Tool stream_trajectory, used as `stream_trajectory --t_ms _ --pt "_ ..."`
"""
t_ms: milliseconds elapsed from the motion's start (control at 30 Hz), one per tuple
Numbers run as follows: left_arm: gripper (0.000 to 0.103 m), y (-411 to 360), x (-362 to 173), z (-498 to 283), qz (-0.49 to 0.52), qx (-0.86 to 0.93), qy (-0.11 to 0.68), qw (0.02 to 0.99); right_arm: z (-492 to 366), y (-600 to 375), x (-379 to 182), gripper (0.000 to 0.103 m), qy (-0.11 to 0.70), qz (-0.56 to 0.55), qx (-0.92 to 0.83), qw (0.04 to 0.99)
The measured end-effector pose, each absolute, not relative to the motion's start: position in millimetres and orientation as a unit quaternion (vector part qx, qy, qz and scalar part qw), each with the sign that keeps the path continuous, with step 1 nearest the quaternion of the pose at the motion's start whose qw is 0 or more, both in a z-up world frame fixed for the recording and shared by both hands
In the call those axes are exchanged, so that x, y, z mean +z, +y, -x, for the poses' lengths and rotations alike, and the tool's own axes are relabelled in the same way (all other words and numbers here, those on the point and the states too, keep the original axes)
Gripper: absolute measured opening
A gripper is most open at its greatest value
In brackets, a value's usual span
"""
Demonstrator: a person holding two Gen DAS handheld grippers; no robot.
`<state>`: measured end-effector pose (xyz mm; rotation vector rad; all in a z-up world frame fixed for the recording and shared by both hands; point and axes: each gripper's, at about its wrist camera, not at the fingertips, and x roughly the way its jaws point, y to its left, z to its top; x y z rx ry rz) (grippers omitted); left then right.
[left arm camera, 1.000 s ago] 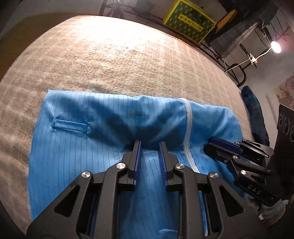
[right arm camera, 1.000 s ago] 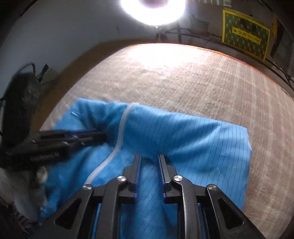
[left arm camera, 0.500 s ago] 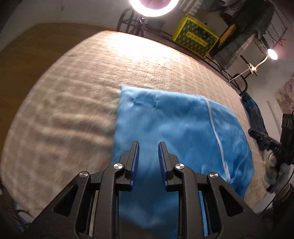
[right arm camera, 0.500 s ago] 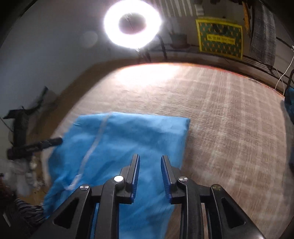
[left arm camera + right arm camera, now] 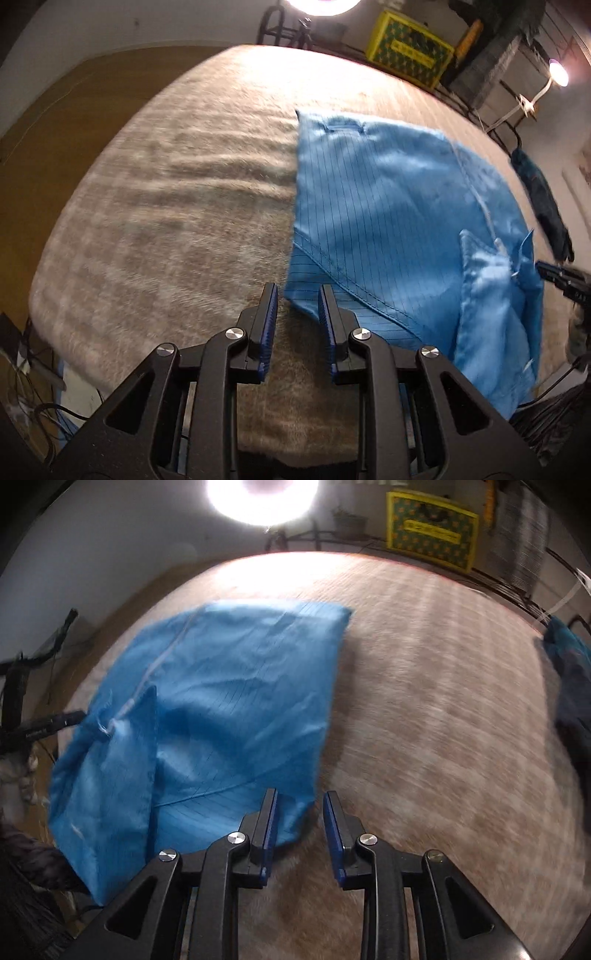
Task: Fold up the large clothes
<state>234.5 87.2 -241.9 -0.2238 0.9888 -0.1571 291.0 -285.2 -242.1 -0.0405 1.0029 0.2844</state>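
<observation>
At the bottom centre of the left view, the left claw (image 5: 295,325) stands slightly parted with nothing between its blue pads, over bare blanket (image 5: 166,221). The right claw (image 5: 300,827), bottom centre of its view, has just been opening and grips nothing; the garment's (image 5: 388,221) near corner lies just past its left pad. The garment, blue with thin dark stripes, lies folded on the blanket, filling the centre right of the left view and the centre left of the right one. A white zip runs down it, with a loose flap at the near edge.
</observation>
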Motion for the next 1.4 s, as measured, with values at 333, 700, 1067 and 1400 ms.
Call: stream_trajectory --t_ms 333,700,1067,1400 --pt "0.043 101.0 -224.6 -222.1 0.240 -0.115 0.475 0.839 -255.5 -309.5 -220.6 0.057 0.447 -0.115 0.187 0.867" --pt "0.050 81.1 -233.9 -183.8 0.318 -0.144 0.515 0.783 -236.7 -289.9 -233.2 0.055 0.490 -0.187 0.219 0.823" --pt "0.050 29.3 -232.3 -160.0 0.250 -0.140 0.569 0.771 -217.8 -207.3 -246.0 0.048 0.572 -0.158 0.236 0.769" --pt "0.002 31.7 -236.5 -172.4 0.251 -0.145 0.543 0.788 -229.0 -198.6 -256.4 0.000 0.561 -0.109 0.215 0.792"
